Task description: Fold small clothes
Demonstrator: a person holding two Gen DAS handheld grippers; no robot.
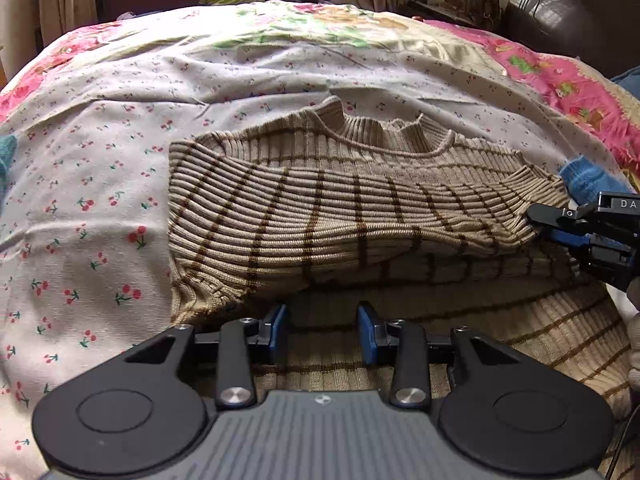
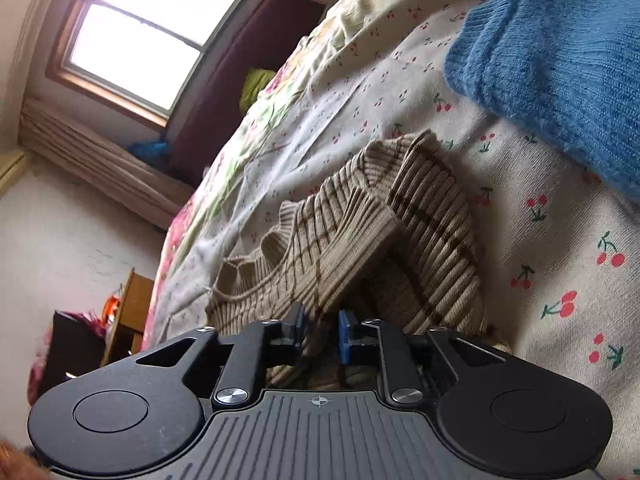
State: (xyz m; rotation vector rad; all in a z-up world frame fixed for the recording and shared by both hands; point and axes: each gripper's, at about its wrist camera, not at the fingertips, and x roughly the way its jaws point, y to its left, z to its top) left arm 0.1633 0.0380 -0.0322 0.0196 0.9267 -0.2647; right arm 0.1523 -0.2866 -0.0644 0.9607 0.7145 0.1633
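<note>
- Left wrist view: striped sweater (image 1: 352, 208) lies on the bed (image 1: 100, 184), one sleeve folded across the chest. Left gripper (image 1: 324, 334) hovers over the hem, jaws apart and empty. Right gripper (image 1: 560, 224) pinches the sleeve cuff; a slack grip could let the sleeve spring back.
- Right wrist view: right gripper (image 2: 322, 334) has jaws closed on ribbed cuff fabric of the sweater (image 2: 360, 240). Blue knit garment (image 2: 560, 60) lies just beside; dragging could snag it.

The left gripper (image 1: 323, 334) is level, its fingers parted and holding nothing. The right gripper (image 2: 321, 336) is rolled sideways, fingers nearly together, pinching cloth.
</note>
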